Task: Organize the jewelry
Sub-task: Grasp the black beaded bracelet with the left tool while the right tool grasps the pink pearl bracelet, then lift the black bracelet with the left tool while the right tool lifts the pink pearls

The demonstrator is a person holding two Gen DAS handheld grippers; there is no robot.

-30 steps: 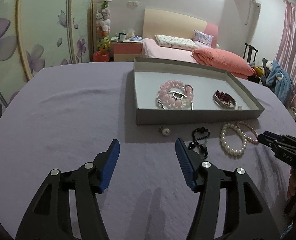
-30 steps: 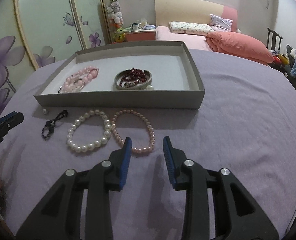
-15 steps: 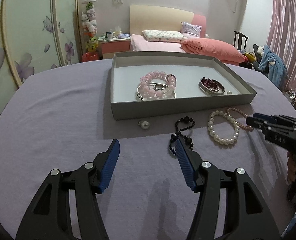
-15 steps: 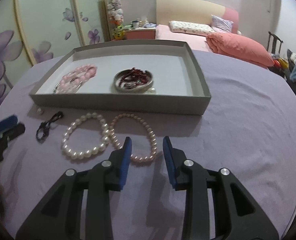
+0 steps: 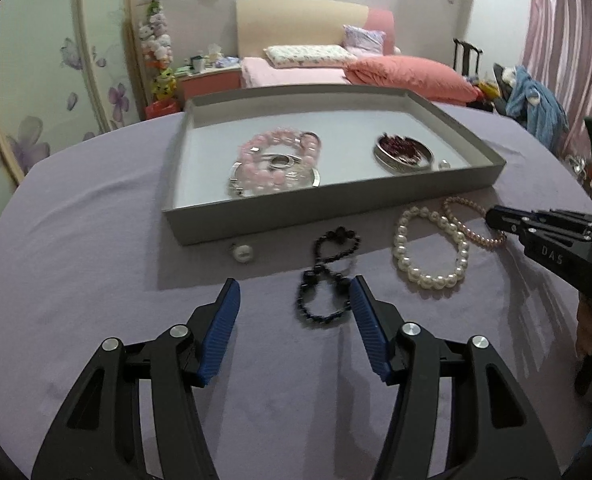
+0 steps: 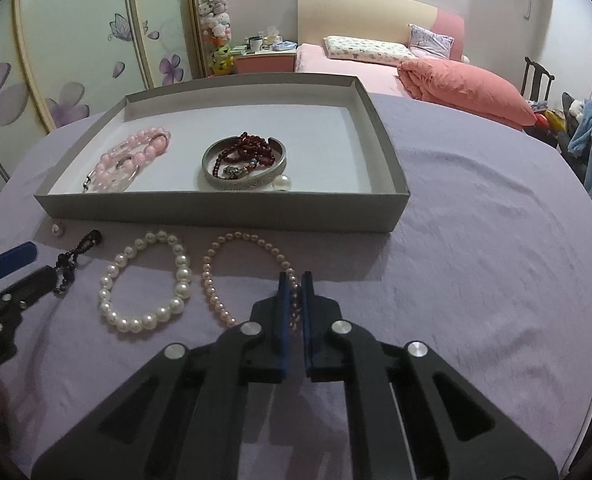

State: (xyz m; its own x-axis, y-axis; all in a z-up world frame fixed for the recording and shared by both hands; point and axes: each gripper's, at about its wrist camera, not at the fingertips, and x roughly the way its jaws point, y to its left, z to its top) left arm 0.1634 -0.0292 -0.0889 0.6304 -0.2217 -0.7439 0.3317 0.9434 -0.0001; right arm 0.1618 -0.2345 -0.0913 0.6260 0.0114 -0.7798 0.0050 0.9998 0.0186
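Note:
A grey tray (image 5: 296,220) (image 6: 224,216) on the purple cloth holds a pink bead bracelet (image 5: 276,164) (image 6: 132,160) and a silver bangle with dark red beads (image 5: 403,151) (image 6: 243,162). In front of it lie a black bead bracelet (image 5: 328,276) (image 6: 74,260), a white pearl bracelet (image 5: 430,248) (image 6: 148,284), a small pink pearl bracelet (image 5: 474,222) (image 6: 248,280) and a loose pearl (image 5: 243,252) (image 6: 57,229). My left gripper (image 5: 294,300) is open, its right finger at the black bracelet. My right gripper (image 6: 295,292) is shut on the pink pearl bracelet's right side.
The table's purple cloth (image 6: 476,240) stretches wide to the right of the tray. A bed with a pink duvet (image 6: 464,80) and a wardrobe with flower doors (image 6: 76,60) stand behind the table. A chair with blue clothing (image 5: 536,100) is at the right.
My right gripper has closed from part open onto the pink pearl bracelet. My left gripper has moved right and forward, up to the black bracelet.

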